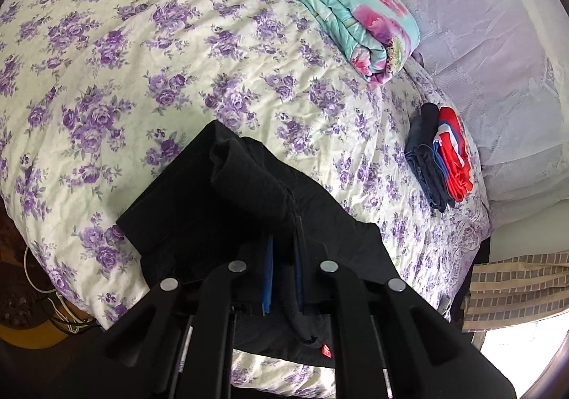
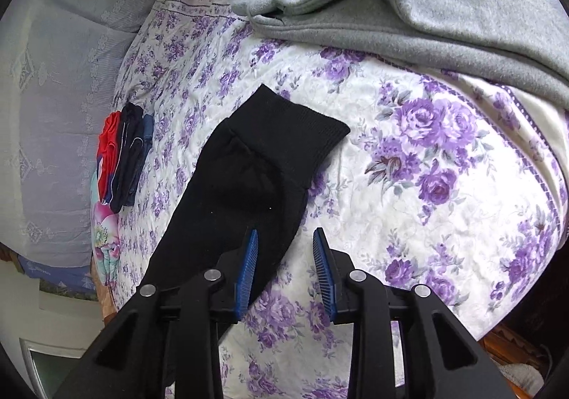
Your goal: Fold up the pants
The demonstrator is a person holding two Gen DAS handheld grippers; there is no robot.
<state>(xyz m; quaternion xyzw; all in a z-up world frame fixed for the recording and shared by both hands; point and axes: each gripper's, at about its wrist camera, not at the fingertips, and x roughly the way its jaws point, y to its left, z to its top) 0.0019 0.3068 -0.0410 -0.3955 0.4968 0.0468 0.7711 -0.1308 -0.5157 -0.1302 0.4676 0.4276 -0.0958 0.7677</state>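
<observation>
The black pants (image 2: 245, 182) are lying on the floral bedspread (image 2: 409, 185). The left gripper (image 1: 284, 278) is clamping their soft, limp fabric. The right gripper (image 2: 286, 271), jaws apart, is hovering beside the cuffed leg; I judge the ribbed cuff ahead offers the firmest hold.

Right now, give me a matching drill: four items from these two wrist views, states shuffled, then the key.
Items:
1. left gripper
2. right gripper
3. grey fleece blanket
4. small stack of red and navy folded clothes

States:
A. open, blue pads apart, one pad over the pant leg
B. lying at the bed's edge beside the lace curtain
C. shut on the black fleece pants
D. draped over the far part of the floral bedsheet

Pairs: 1-C, 2-A, 3-D, 4-B
</observation>
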